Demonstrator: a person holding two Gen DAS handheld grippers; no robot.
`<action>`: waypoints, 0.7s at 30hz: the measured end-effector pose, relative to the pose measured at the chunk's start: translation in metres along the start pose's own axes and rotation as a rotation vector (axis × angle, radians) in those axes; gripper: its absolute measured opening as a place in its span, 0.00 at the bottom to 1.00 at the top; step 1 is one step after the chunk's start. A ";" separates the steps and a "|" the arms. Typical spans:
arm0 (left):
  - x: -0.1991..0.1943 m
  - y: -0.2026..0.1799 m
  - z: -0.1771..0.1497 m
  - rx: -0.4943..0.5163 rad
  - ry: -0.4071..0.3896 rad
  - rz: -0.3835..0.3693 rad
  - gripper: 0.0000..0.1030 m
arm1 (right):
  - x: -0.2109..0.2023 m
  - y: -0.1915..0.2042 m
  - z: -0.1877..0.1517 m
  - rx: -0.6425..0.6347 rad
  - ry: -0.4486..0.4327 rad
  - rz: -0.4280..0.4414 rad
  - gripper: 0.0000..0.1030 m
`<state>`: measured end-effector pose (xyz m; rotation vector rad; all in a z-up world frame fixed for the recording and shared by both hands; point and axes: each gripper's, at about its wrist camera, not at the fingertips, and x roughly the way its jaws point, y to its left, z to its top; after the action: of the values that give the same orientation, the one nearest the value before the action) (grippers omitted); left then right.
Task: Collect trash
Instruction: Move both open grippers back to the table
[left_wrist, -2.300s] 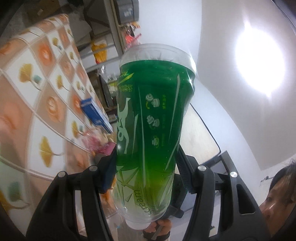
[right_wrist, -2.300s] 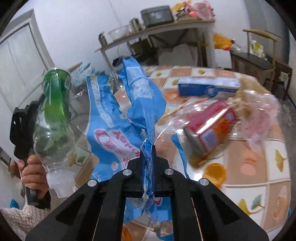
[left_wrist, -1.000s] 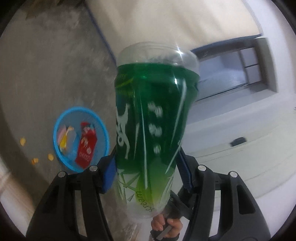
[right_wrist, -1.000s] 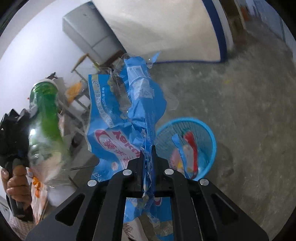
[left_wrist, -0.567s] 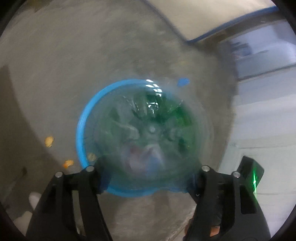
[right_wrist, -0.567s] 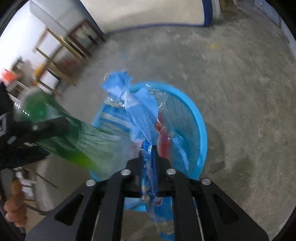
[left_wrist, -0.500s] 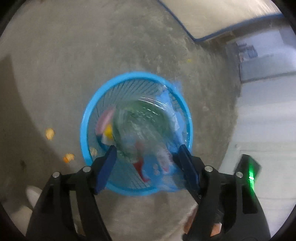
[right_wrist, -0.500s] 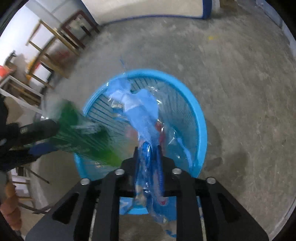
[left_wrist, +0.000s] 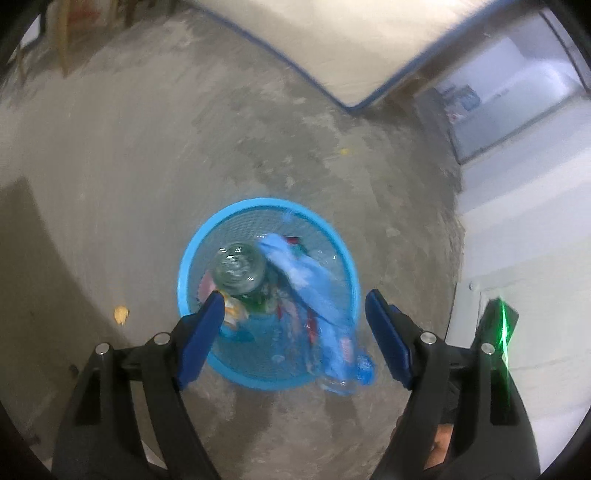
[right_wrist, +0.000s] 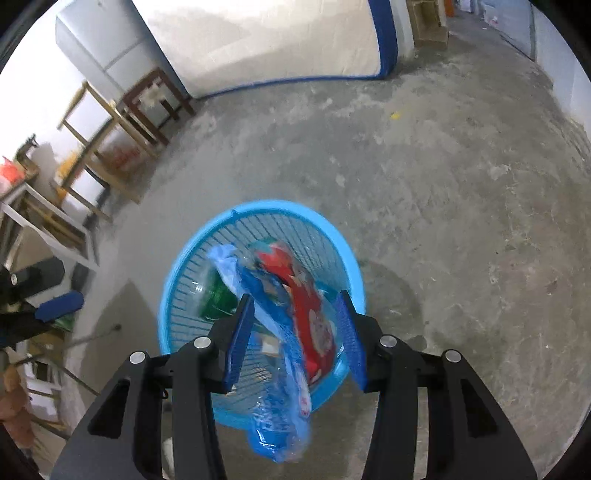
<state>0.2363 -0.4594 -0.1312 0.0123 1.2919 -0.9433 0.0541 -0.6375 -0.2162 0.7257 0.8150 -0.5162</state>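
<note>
A blue mesh trash basket (left_wrist: 192, 258) (right_wrist: 332, 236) stands on the concrete floor below both grippers. The green plastic bottle (left_wrist: 240, 273) (right_wrist: 216, 295) is inside it, base up. The blue plastic wrapper (left_wrist: 317, 295) (right_wrist: 273, 369) hangs over the basket's near rim, partly inside. A red packet (right_wrist: 310, 317) lies in the basket. My left gripper (left_wrist: 295, 321) is open and empty above the basket. My right gripper (right_wrist: 297, 328) is open and empty above it too.
Bare concrete floor (right_wrist: 461, 221) surrounds the basket. Wooden stools and racks (right_wrist: 122, 122) stand at the left by a white wall (right_wrist: 277, 40). Small orange scraps (left_wrist: 121, 314) lie on the floor. The other gripper's blue pad (right_wrist: 59, 304) shows at the far left.
Both grippers swung from the table to above the basket and opened. The green bottle dropped into the basket and the blue wrapper fell from the right gripper onto its rim.
</note>
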 end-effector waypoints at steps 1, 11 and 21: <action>-0.012 -0.009 -0.004 0.023 -0.017 -0.007 0.72 | -0.010 0.003 0.000 -0.001 -0.017 0.014 0.46; -0.177 -0.047 -0.073 0.167 -0.310 0.109 0.81 | -0.129 0.062 -0.016 -0.102 -0.182 0.150 0.77; -0.372 0.035 -0.164 0.051 -0.695 0.480 0.91 | -0.191 0.221 -0.046 -0.419 -0.294 0.203 0.94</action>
<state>0.1363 -0.1386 0.1002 0.0300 0.5763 -0.4904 0.0664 -0.4332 -0.0026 0.3291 0.5411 -0.2469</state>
